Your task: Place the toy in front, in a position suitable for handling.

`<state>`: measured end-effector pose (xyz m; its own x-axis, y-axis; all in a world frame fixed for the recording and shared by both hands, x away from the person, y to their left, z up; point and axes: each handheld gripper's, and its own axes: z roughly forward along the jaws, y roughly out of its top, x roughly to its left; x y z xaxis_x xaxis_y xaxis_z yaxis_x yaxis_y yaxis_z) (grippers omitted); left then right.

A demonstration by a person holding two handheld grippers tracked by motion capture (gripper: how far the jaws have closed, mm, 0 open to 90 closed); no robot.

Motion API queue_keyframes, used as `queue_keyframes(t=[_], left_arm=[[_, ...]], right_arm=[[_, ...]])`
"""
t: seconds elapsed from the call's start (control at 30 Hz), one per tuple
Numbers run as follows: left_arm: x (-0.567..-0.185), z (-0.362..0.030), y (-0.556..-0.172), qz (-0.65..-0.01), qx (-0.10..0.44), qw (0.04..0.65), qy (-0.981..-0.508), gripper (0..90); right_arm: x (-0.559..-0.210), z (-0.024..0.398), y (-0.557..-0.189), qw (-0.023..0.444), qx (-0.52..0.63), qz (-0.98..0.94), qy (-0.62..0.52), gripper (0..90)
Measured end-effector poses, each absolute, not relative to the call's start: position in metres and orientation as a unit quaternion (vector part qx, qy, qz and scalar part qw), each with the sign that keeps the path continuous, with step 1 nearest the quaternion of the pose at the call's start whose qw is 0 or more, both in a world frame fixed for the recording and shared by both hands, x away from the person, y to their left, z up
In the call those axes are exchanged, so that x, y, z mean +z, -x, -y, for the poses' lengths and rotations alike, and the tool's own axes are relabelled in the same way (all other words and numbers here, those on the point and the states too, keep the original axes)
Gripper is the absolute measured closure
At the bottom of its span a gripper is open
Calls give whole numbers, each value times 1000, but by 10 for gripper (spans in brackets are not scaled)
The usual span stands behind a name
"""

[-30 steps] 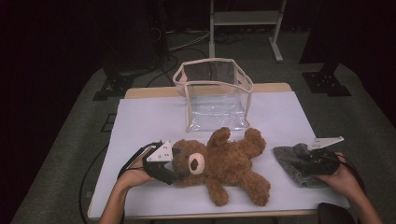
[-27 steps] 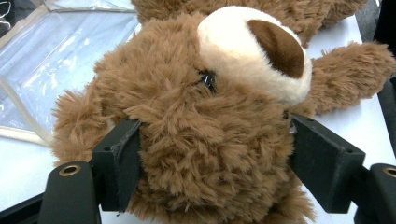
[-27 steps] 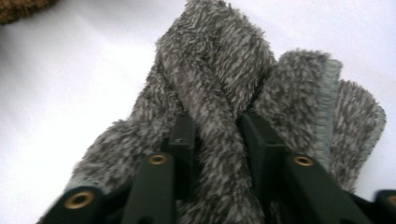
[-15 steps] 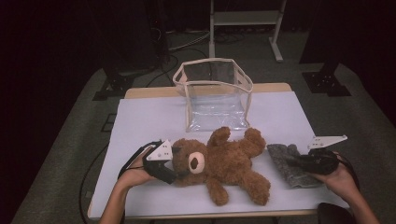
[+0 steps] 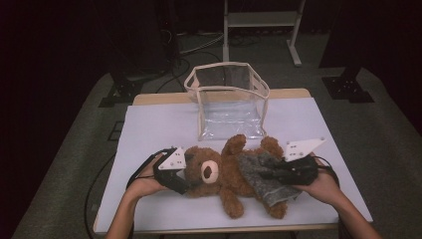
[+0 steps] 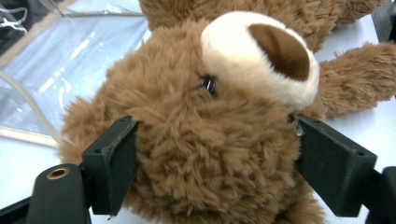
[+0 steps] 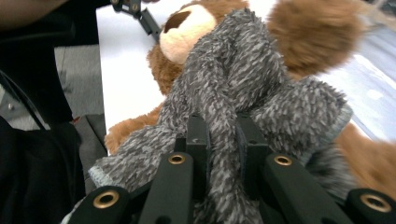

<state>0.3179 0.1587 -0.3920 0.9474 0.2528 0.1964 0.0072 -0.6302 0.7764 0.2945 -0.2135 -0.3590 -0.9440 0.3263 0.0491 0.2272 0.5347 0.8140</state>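
A brown teddy bear (image 5: 219, 174) lies on its back on the white table (image 5: 159, 124), its head toward my left. My left gripper (image 5: 191, 177) has its jaws on either side of the bear's head (image 6: 210, 140). They have just been opening a little, and the pads still sink into the fur. My right gripper (image 5: 266, 175) is shut on a fuzzy grey cloth (image 5: 259, 181) and holds it over the bear's belly. In the right gripper view the cloth (image 7: 243, 70) is pinched between the jaws (image 7: 223, 126), with the bear's muzzle (image 7: 187, 32) beyond it.
A clear plastic bag with a cream trim (image 5: 229, 99) stands open at the back middle of the table, just behind the bear. A metal stand (image 5: 261, 25) and dark floor lie beyond the table's far edge.
My right gripper closed on the grey cloth at the right of the table, lifted it and carried it left over the bear's body. The left gripper stayed at the bear's head.
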Motion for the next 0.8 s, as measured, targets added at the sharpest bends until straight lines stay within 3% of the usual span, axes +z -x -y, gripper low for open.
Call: queue_keyframes(t=[0.13,0.3,0.63,0.8], left_arm=[[-385,-153,-316,-56,149,440,-884,176],[-384,-139,-319,-40,155,443,-882,260],[-386,-134,-327,-87,140,450,-878,326],[-385,-130,-328,-101,141,445,-879,333]], right_arm=[[-367,201,-303,57,439,-883,-154,779],[-373,214,-309,57,441,-880,-168,777],[-391,244,-309,68,434,-874,-206,777],[-372,232,-304,76,449,-871,-184,777]])
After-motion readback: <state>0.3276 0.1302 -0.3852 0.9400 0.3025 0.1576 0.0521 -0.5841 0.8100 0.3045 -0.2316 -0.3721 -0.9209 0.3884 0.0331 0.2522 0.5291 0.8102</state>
